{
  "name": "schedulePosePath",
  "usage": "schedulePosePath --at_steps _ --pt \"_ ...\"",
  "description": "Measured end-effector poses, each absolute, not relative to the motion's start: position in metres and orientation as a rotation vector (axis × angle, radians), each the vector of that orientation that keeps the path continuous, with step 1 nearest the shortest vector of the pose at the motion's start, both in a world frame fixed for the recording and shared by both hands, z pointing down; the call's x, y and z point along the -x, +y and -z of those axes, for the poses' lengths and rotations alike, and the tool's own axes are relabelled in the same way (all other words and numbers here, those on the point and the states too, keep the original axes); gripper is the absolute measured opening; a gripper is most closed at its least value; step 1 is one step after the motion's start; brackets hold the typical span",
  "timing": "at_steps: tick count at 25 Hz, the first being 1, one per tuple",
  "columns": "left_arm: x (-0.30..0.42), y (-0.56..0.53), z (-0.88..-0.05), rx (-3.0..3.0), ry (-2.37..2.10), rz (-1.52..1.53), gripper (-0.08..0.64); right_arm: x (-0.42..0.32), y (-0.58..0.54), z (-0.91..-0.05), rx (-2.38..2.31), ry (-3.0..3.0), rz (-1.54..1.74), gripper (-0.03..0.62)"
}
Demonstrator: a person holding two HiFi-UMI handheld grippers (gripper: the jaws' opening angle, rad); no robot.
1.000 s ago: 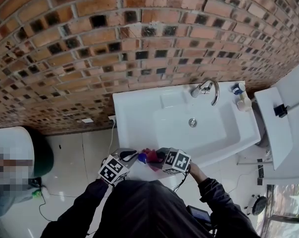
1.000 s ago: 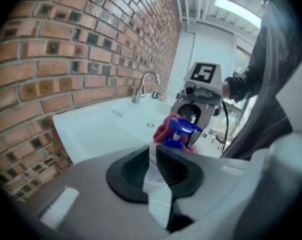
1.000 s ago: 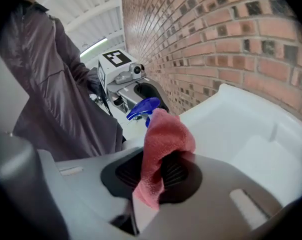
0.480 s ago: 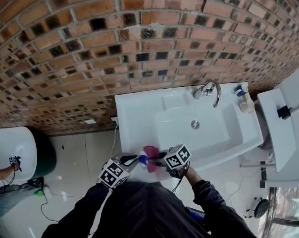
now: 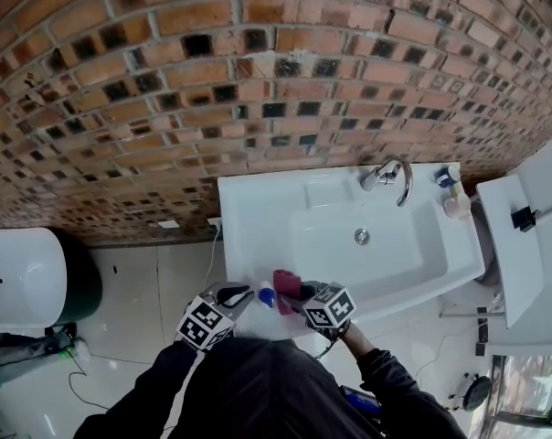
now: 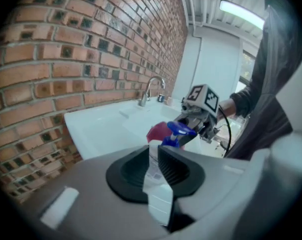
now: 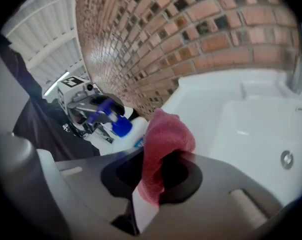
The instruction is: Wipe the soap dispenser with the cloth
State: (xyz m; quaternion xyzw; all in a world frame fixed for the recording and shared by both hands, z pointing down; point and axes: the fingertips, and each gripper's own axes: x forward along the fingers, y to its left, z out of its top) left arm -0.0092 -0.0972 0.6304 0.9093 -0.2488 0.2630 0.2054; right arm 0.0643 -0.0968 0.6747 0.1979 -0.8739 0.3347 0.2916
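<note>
1. Left gripper [image 5: 239, 294]: fingers [image 6: 180, 168] pinch the soap dispenser [image 6: 157, 186] by its white body. The label side faces the left gripper view's camera and the blue pump head sticks up past the finger tips.
2. Dispenser location: held in the air above the front left corner of the white sink [image 5: 249, 210], close in front of the person, tilted forward.
3. Right gripper [image 5: 296, 302]: fingers [image 7: 183, 176] are clamped on the cloth [image 7: 166, 134]. It is red-pink, and a folded wad bulges out beyond the tips.
4. Cloth vs dispenser: the wad sits just beside the pump head, on its right in the head view. It looks to be against the bottle's upper part, but actual contact can't be confirmed.
5. The two grippers face each other, tips close together, both angled down toward the sink rim.
6. Surroundings: chrome tap [image 5: 392, 174] at the back of the sink, a small blue-topped bottle [image 5: 451, 177] at the back right corner, brick wall [image 5: 258, 80] behind, and pale tiled floor [image 5: 148, 282] to the left.
</note>
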Motion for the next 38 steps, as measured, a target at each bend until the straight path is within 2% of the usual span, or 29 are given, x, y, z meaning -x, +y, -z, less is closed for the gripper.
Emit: schedulePosePath --at_steps 5,8,38 --pt "0.029 -0.101 -0.555 -2.613 -0.807 -0.544 0.054 -0.078 -0.081 -0.539 -0.620 -2.583 -0.612 0.069" --pt "0.028 -0.101 -0.523 -2.668 -0.819 -0.476 0.054 -0.085 -0.070 -0.501 -0.686 -2.643 -0.534 0.069" --pt "0.004 -0.086 -0.504 -2.771 -0.688 -0.516 0.052 -0.075 -0.064 -0.486 -0.759 -2.615 -0.437 0.067"
